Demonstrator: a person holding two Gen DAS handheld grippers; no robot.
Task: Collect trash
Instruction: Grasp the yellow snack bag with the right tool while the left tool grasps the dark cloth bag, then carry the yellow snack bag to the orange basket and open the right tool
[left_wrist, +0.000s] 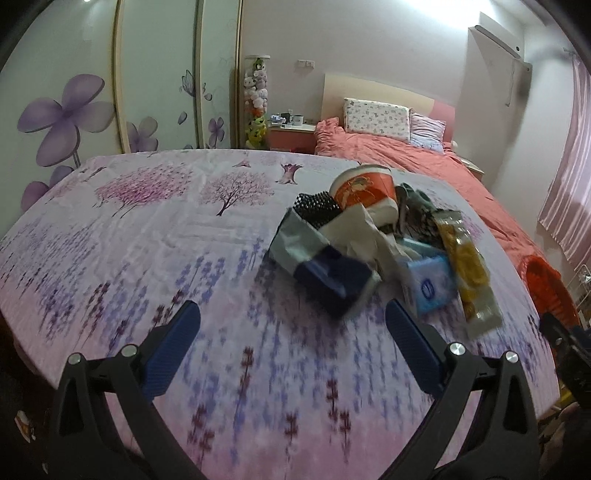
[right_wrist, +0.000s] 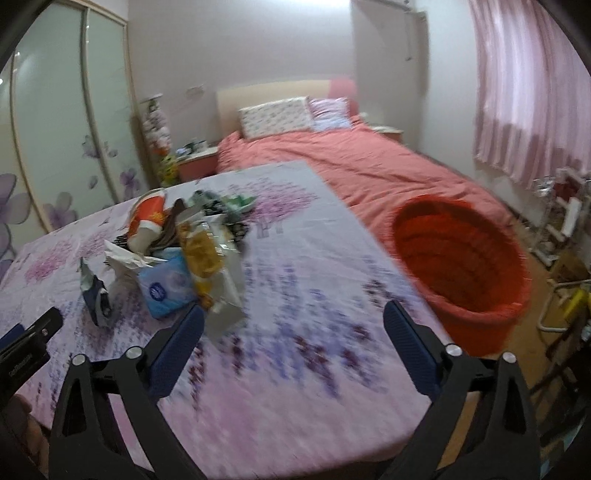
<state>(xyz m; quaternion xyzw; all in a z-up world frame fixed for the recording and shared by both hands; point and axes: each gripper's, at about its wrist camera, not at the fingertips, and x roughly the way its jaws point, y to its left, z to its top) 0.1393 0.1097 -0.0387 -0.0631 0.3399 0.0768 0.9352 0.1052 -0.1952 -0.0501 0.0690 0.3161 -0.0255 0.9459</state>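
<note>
Bedroom, table under smooth floral cloth (left_wrist: 147, 236), coral quilted bed (right_wrist: 362, 166) behind. Trash pile (left_wrist: 373, 240) heaped on cloth: crumpled white paper, glossy blue tissue pack (left_wrist: 428, 284), orange paper cup (left_wrist: 364, 188) tipped on side, rim toward 10 o'clock. Yellow crinkly wrapper (left_wrist: 465, 273) has long axis 11-to-5. Left gripper (left_wrist: 291, 332) jaws apart, empty; pile at 12–1 o'clock beyond tips. Right gripper (right_wrist: 293, 330) jaws wide apart, empty; pile at 10 o'clock. Round ribbed red basket (right_wrist: 513, 295) at 2 o'clock, off table.

Matt printed cloth sheet (left_wrist: 147, 229), glossy plastic wrapper (left_wrist: 465, 258), crumpled paper (left_wrist: 354, 229), ribbed plastic basket (right_wrist: 461, 258).
</note>
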